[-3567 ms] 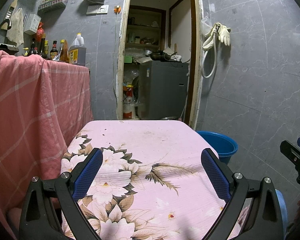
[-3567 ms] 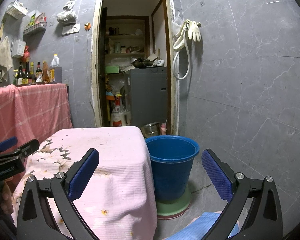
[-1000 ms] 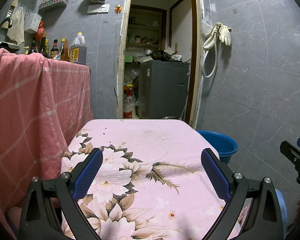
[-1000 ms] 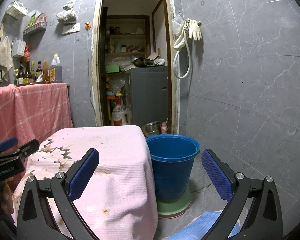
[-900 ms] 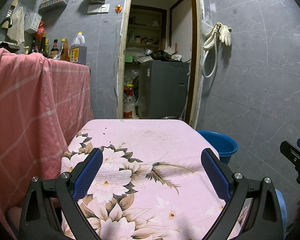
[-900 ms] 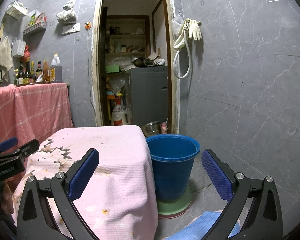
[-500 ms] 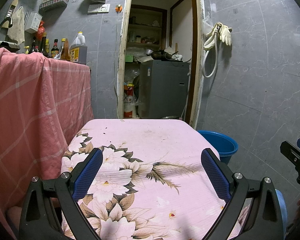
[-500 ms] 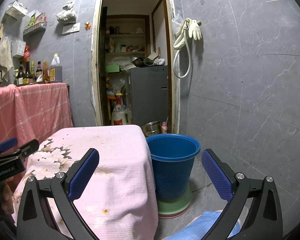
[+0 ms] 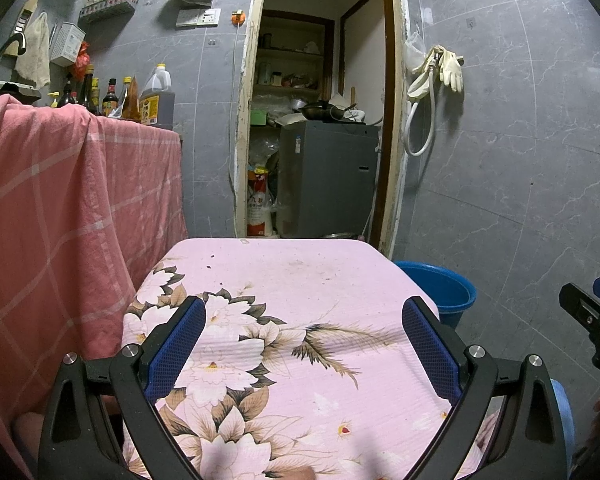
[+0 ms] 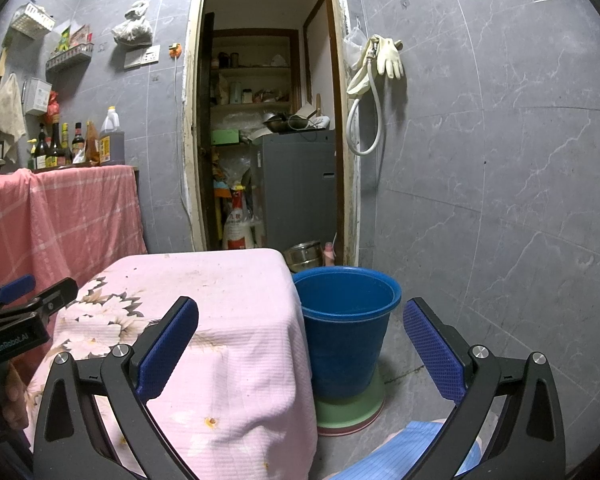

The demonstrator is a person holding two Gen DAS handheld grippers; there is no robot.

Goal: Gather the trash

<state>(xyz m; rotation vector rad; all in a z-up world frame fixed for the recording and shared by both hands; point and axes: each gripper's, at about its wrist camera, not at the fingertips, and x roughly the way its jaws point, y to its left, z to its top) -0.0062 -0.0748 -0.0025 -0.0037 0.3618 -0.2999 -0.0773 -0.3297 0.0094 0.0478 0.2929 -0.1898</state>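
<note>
Nothing changes since 3.6 s ago: our left gripper and right gripper keep jaws wide, empty; ahead of them the desk shows no trash, the blue bucket waits.

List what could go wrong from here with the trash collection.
1. No trash shows on the pink floral cloth; both open grippers, left gripper and right gripper, might close on loose fabric instead.
2. The blue bucket sits on a green base tight against the draped cloth; a swing of the jaws could tip it.
</note>
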